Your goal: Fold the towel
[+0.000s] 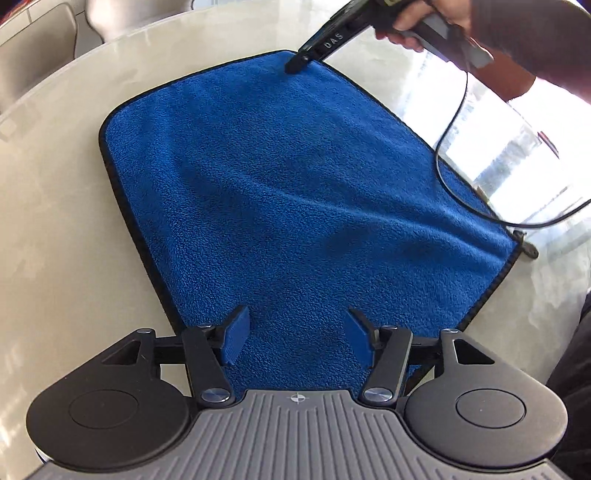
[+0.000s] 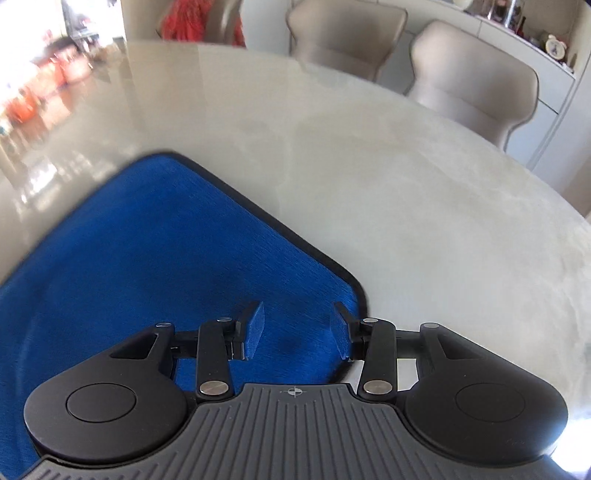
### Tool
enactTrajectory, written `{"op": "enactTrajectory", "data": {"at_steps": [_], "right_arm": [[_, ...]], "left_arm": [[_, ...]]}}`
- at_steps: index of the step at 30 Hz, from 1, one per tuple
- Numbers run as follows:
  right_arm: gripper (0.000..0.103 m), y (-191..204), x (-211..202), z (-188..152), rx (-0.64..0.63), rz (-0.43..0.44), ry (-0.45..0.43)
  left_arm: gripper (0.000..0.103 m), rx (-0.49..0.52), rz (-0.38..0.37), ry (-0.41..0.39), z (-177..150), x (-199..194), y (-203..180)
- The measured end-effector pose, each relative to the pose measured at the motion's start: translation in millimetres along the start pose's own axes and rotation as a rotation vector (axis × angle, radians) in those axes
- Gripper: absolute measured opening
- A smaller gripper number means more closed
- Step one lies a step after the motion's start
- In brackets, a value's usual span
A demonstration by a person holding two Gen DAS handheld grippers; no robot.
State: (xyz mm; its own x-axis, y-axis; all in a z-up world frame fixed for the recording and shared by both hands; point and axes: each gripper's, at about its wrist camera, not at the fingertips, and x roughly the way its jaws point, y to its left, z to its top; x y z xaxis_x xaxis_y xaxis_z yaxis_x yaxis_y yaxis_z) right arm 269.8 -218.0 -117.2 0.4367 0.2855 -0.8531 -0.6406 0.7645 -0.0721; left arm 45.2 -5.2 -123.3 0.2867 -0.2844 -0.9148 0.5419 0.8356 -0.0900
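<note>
A blue towel (image 1: 280, 192) with a black hem lies flat on the beige table (image 1: 55, 229), with slight wrinkles toward its right side. My left gripper (image 1: 295, 336) is open, its blue pads above the towel's near edge. My right gripper (image 2: 297, 328) is open above a corner of the towel (image 2: 147, 251). In the left wrist view the right gripper's fingertips (image 1: 295, 64) touch down at the towel's far edge, held by a hand (image 1: 417, 26).
A black cable (image 1: 448, 125) loops from the right gripper over the table's right side. Beige chairs (image 2: 476, 88) stand beyond the table's far edge. A shelf with small items (image 2: 554, 48) is at the far right.
</note>
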Motion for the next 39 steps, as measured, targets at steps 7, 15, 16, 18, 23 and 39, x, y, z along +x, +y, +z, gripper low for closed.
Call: {"op": "enactTrajectory", "data": {"at_steps": [7, 15, 16, 18, 23, 39], "right_arm": [[0.065, -25.5, 9.2, 7.4, 0.011, -0.056, -0.001], [0.065, -25.2, 16.4, 22.0, -0.109, -0.192, 0.020], [0.065, -23.9, 16.9, 22.7, -0.119, -0.206, 0.021], [0.065, -17.6, 17.4, 23.8, -0.163, -0.240, 0.021], [0.054, 0.8, 13.3, 23.6, -0.223, -0.301, 0.017], [0.054, 45.4, -5.6, -2.2, -0.288, -0.205, 0.070]], "left_arm": [[0.071, 0.016, -0.001, -0.001, -1.4, 2.8, -0.9], [0.077, 0.032, 0.014, -0.001, -6.1, 2.8, -5.7], [0.079, 0.034, 0.016, -0.001, -6.7, 2.8, -6.3], [0.081, 0.038, 0.020, -0.001, -7.9, 2.8, -7.4], [0.081, 0.038, 0.022, 0.005, -11.9, 1.9, -7.8], [0.087, 0.027, 0.026, 0.030, -24.4, -3.5, -6.9]]}}
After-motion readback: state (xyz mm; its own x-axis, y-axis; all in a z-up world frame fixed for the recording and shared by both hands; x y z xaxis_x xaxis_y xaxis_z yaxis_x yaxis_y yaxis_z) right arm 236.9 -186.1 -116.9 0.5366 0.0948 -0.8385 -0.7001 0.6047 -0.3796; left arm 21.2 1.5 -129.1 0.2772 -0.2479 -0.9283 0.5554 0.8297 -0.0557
